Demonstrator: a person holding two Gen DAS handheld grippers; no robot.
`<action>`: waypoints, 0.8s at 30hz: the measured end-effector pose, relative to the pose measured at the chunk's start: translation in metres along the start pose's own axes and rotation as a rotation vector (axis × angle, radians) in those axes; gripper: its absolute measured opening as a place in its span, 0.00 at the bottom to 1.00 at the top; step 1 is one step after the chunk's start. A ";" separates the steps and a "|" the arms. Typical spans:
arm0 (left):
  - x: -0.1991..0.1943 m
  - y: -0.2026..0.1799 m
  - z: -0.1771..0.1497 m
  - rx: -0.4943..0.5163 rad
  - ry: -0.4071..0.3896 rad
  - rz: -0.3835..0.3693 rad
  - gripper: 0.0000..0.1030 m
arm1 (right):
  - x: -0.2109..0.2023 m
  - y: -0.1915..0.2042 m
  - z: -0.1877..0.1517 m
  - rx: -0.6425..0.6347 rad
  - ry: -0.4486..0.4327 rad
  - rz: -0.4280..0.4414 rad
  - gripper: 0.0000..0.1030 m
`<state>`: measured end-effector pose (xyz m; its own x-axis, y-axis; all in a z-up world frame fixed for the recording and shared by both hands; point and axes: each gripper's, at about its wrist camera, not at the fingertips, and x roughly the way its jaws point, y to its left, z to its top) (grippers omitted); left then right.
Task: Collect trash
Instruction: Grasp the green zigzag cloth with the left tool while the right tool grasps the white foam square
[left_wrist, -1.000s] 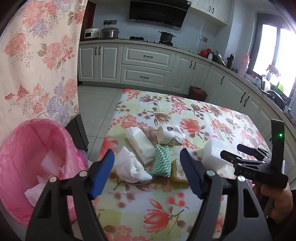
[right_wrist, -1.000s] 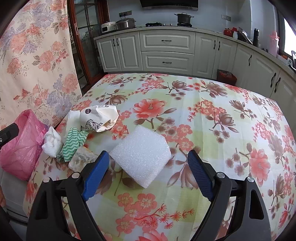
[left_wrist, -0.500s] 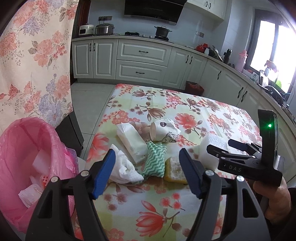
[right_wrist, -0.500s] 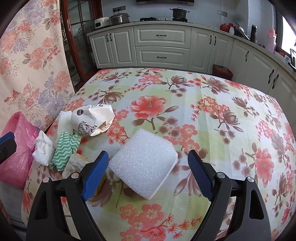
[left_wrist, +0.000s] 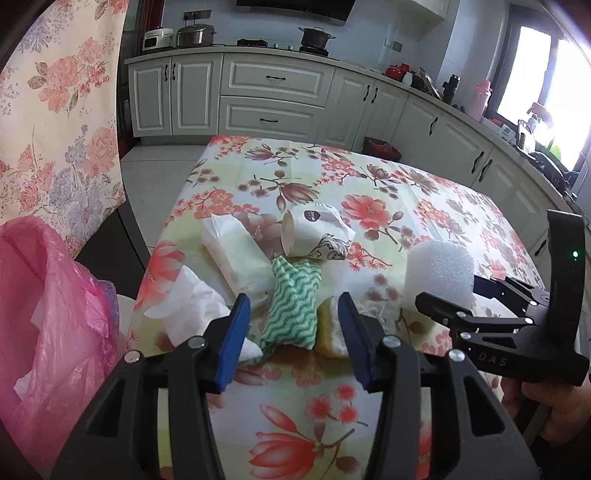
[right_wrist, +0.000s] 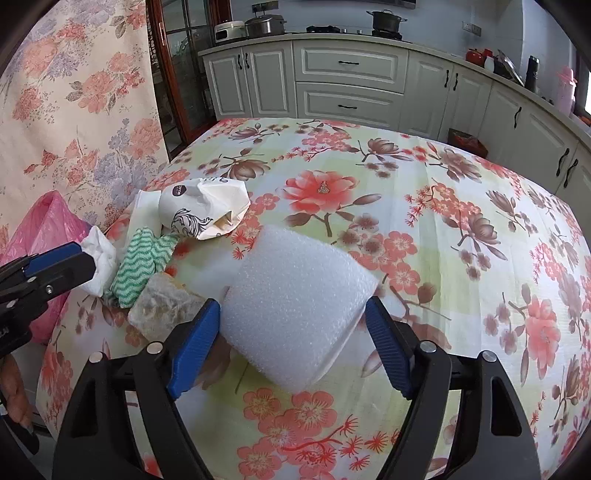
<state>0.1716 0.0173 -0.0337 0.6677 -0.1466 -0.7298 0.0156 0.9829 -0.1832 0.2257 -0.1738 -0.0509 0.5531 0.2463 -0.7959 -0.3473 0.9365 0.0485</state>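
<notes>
Trash lies on the floral tablecloth (left_wrist: 424, 206): a green-and-white zigzag cloth (left_wrist: 293, 306), a crumpled white tissue (left_wrist: 192, 306), a white packet (left_wrist: 236, 254), a crushed paper cup (left_wrist: 314, 232), a yellowish sponge (left_wrist: 330, 328) and a white foam block (right_wrist: 295, 306). My left gripper (left_wrist: 293, 339) is open, its jaws either side of the near end of the zigzag cloth. My right gripper (right_wrist: 293, 343) is open, its jaws flanking the foam block; whether they touch it I cannot tell. The foam block also shows in the left wrist view (left_wrist: 437, 277).
A bin lined with a pink bag (left_wrist: 48, 317) stands at the table's left edge with some white scraps inside. A floral curtain (left_wrist: 55, 110) hangs behind it. White kitchen cabinets (left_wrist: 273, 99) run along the far wall.
Both grippers have moved forward and lower: the left now straddles the zigzag cloth with narrower jaws, and the right has closed in around the foam block.
</notes>
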 end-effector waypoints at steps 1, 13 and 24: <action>0.004 -0.001 0.000 0.000 0.007 0.000 0.46 | 0.000 -0.002 -0.001 0.002 0.002 -0.001 0.67; 0.042 -0.001 0.002 -0.023 0.081 0.018 0.43 | -0.008 -0.018 -0.007 0.009 -0.011 -0.010 0.68; 0.040 -0.007 0.002 0.007 0.089 0.000 0.29 | -0.022 -0.024 -0.003 0.022 -0.045 -0.010 0.68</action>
<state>0.1995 0.0045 -0.0599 0.5993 -0.1553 -0.7853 0.0212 0.9837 -0.1784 0.2201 -0.2021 -0.0364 0.5904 0.2473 -0.7683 -0.3253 0.9441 0.0538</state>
